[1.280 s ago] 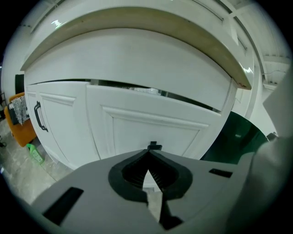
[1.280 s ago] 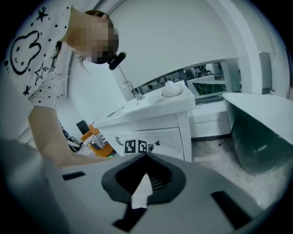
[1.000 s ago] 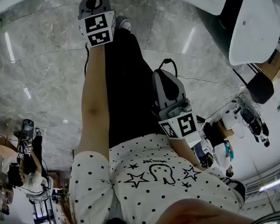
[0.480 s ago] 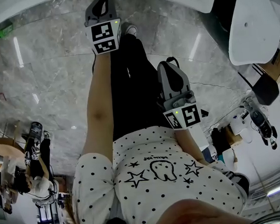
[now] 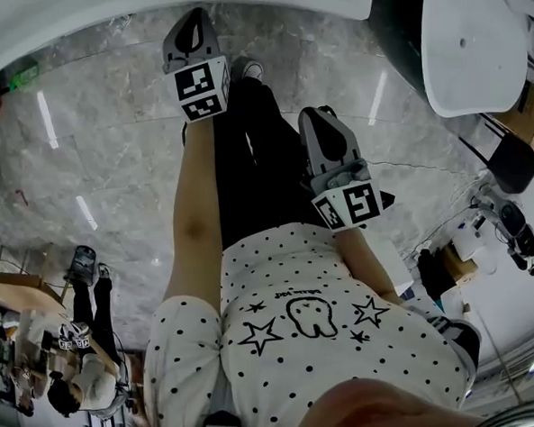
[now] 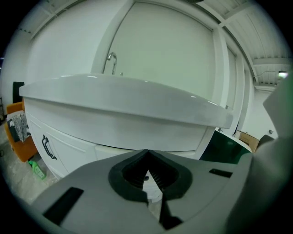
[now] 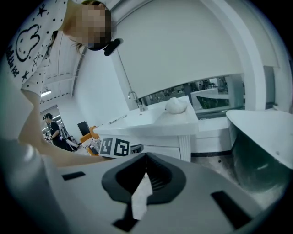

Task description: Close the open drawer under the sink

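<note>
L gripper (image 6: pixel 147 156) jaws together, nothing in them; R gripper (image 7: pixel 146 161) same. Sink cabinet (image 6: pixel 123 98) stands straight ahead of L. Drawer (image 6: pixel 110 147) is under its counter, partly behind the jaws. Can't tell if open.

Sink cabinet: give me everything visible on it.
The sink cabinet is white, smooth and glossy-looking, standing upright on the floor. A thick white countertop overhangs its front, with a curved metal faucet behind. One dark handle shows on the left panel. In the right gripper view a rounded white object sits on top. Whether its drawer is open is unclear.
</note>
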Action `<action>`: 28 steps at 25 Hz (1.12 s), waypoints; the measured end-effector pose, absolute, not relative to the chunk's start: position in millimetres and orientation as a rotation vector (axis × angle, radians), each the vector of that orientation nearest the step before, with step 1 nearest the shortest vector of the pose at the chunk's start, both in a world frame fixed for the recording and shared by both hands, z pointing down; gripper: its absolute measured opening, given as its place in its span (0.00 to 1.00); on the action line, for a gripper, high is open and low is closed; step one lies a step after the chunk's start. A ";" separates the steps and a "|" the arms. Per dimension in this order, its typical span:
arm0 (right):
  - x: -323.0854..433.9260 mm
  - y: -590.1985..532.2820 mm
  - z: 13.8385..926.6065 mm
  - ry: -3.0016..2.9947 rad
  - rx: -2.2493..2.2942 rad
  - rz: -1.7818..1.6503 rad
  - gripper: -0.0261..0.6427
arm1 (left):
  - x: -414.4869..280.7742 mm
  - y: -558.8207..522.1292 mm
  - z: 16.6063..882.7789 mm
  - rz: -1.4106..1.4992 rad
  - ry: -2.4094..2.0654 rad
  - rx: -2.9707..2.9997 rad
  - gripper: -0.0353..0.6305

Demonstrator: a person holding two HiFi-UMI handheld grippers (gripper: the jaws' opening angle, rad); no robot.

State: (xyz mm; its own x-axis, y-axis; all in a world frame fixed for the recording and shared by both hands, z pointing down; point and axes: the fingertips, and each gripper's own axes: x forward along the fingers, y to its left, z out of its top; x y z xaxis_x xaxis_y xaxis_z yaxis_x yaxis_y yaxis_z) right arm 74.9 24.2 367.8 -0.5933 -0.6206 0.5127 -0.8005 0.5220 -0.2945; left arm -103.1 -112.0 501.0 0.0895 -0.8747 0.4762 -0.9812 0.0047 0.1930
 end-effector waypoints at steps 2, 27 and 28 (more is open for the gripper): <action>74.3 23.9 362.8 -2.425 1.167 0.713 0.06 | -102.0 -107.6 491.6 0.300 -1.815 1.907 0.06; 72.4 -13.4 307.4 -2.489 1.213 0.546 0.06 | -107.1 -108.6 351.4 0.213 -1.869 2.024 0.06; 71.2 -14.7 305.5 -2.495 1.213 0.541 0.06 | -106.4 -108.4 346.2 0.211 -1.868 2.032 0.06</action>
